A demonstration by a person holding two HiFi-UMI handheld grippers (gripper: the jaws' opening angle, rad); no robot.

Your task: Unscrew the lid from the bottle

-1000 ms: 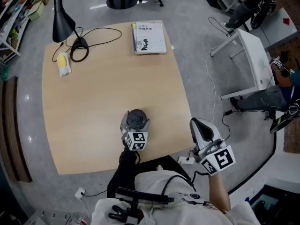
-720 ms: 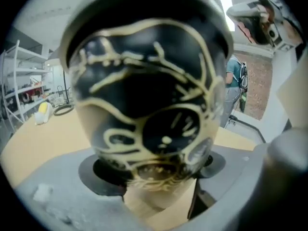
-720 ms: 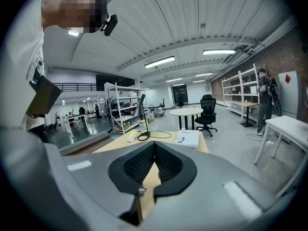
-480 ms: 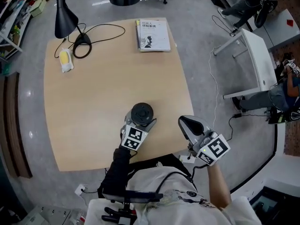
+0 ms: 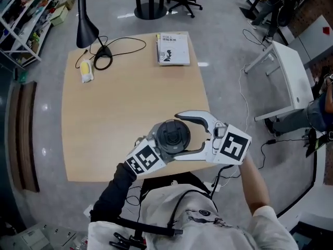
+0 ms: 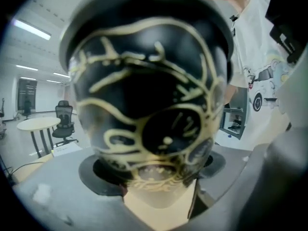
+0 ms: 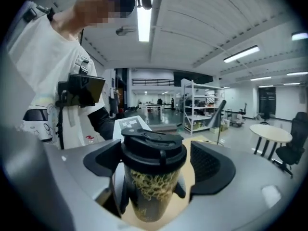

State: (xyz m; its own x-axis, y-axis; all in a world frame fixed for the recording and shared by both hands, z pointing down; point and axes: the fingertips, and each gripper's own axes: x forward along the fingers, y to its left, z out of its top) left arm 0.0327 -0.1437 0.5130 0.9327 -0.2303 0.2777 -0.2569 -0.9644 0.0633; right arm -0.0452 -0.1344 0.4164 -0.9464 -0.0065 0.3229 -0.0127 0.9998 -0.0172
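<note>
both busy: my left gripper (image 6: 159, 198) clamps black gold-patterned bottle (image 6: 149, 105); right gripper (image 7: 154, 170) jaws just opening, loose around black plastic lid (image 7: 153, 146).

No word, number or brand can be read here. The booklet (image 5: 173, 49) at the far edge of the table (image 5: 104, 113) has a printed cover, a dark figure under lines of characters too small to make out. The black bottle (image 6: 149, 105), nearer than the booklet, bears only gold line ornament, no lettering.
</note>
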